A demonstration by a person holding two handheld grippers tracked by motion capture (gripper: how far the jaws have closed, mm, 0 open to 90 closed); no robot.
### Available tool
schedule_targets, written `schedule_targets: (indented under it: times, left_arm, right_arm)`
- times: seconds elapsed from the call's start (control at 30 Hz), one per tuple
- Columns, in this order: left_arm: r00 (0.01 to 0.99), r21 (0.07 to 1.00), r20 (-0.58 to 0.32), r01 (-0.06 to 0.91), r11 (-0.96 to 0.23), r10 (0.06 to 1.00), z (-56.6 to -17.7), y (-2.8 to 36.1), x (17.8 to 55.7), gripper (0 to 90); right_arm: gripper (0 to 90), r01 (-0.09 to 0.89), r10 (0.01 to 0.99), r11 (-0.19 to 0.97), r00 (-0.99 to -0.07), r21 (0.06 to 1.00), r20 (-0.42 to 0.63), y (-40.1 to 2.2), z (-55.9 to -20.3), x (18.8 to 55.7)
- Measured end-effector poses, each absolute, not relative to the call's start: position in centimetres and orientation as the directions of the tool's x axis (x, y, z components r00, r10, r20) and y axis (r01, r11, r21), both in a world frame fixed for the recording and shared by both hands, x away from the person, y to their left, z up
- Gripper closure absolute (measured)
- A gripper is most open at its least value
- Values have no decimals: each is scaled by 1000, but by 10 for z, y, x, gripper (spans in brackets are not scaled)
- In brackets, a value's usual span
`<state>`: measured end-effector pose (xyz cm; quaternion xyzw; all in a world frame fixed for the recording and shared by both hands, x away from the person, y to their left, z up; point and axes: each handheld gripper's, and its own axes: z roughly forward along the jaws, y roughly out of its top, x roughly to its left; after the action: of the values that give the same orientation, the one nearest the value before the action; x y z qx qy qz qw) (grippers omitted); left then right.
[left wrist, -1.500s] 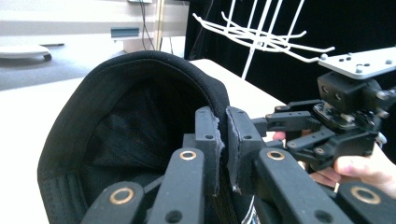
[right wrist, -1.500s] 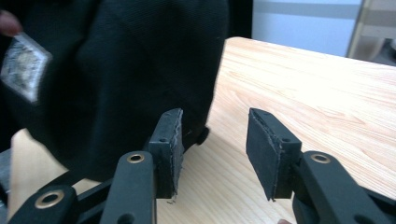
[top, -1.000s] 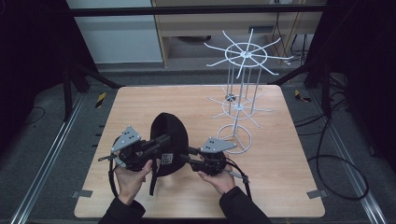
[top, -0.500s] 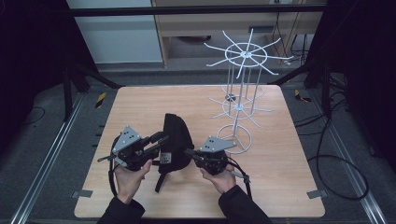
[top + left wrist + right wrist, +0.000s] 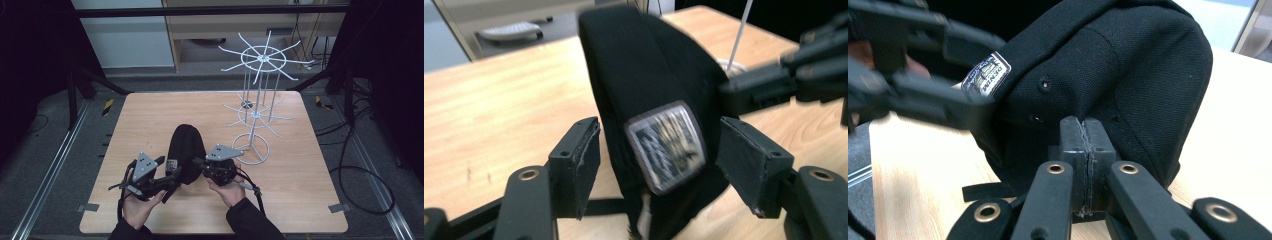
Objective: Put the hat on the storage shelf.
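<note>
Room: dark frame posts around the table, grey floor with cables, a pale cabinet and a wooden shelf behind
Table: light wood, bare apart from the rack and the cap
Rack: white wire, two tiers of spokes on a ring base, standing at the far right of the table; nothing hangs on it
Cap: black fabric, stood on edge near the table's front middle, between the two grippers; stitched eyelets on the crown, a silver-edged label on its side, a thin black strap trailing beneath
Left gripper: jaws have just been opening and now stand wide on either side of the cap's labelled edge, pads clear of the cloth; released
Right gripper: jaws pressed together, pinching a fold of the cap's fabric at its lower rim; it alone grips the cap
</note>
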<state>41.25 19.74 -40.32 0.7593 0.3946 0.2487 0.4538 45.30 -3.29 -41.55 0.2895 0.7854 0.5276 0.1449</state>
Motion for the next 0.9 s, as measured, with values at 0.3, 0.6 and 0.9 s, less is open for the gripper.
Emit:
schedule_targets:
  times: [0.3,0.6,0.9]
  left_arm:
    - [556,869,-49,433,-239,830,-418,203,422,577]
    - [546,880,-72,428,-204,835,-418,215,424,644]
    - [602,906,-65,369,-205,796,-405,216,421,753]
  right_arm:
    - [889,289,605,286,-794,914,62,-21,-414,452]
    - [702,248,609,265,-792,932,38,-40,-412,453]
    - [610,284,635,294,-771,913,35,-52,-442,469]
